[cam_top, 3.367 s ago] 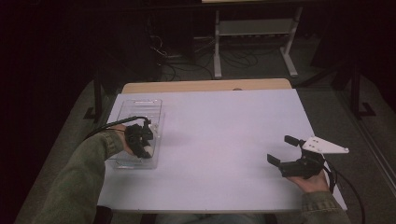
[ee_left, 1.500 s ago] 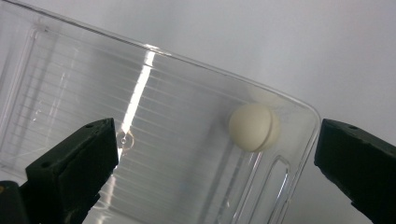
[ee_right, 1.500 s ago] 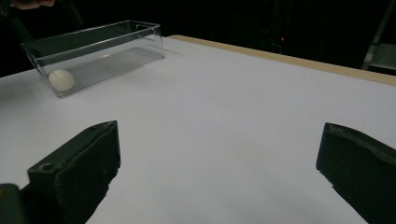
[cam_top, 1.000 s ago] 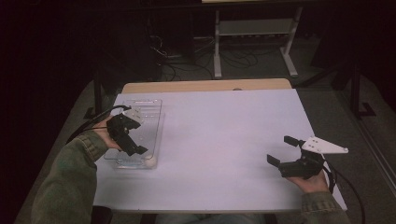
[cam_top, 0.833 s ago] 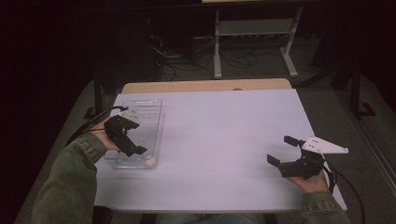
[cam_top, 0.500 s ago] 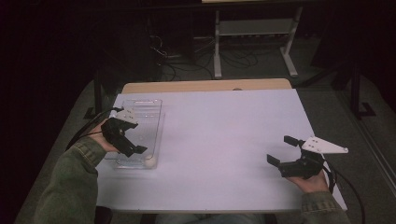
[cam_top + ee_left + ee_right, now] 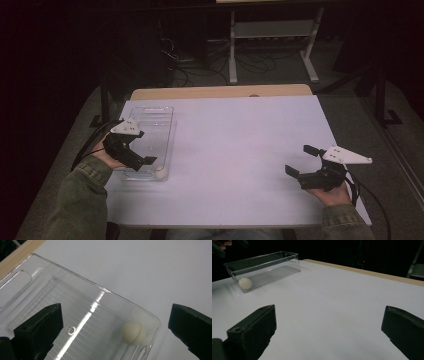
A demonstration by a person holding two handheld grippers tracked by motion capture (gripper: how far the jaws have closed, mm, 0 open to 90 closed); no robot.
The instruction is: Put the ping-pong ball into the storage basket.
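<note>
the small white ball (image 7: 132, 333) lies inside the clear tray (image 7: 105, 291), in the corner of the tray nearest me, and it looks to be touching or almost touching the end wall there. my left gripper (image 7: 146, 161) hangs over that same end of the tray with its jaws spread wide and nothing between them; in the left gripper view the ball sits between the two jaws but well below them. i judge the ball light, hard and smooth, something like a table tennis ball, so it will likely roll or squirt out if i pinch it off centre; the best hold is across its widest part, one jaw on either side, closing gently. the corner crowds it, so the jaw on the wall side has little room, and the tray itself looks thin and light enough to slide on the white surface (image 7: 240, 150) if i knock it. my right gripper (image 7: 300, 162) rests far to the right of the tray, jaws also wide open and empty. the tray's clear walls throw glare and reflections, so i cannot tell exactly where the ball ends and its reflection in the wall begins, nor whether it truly touches the wall. the tray's far end is cut off in the left gripper view.
</note>
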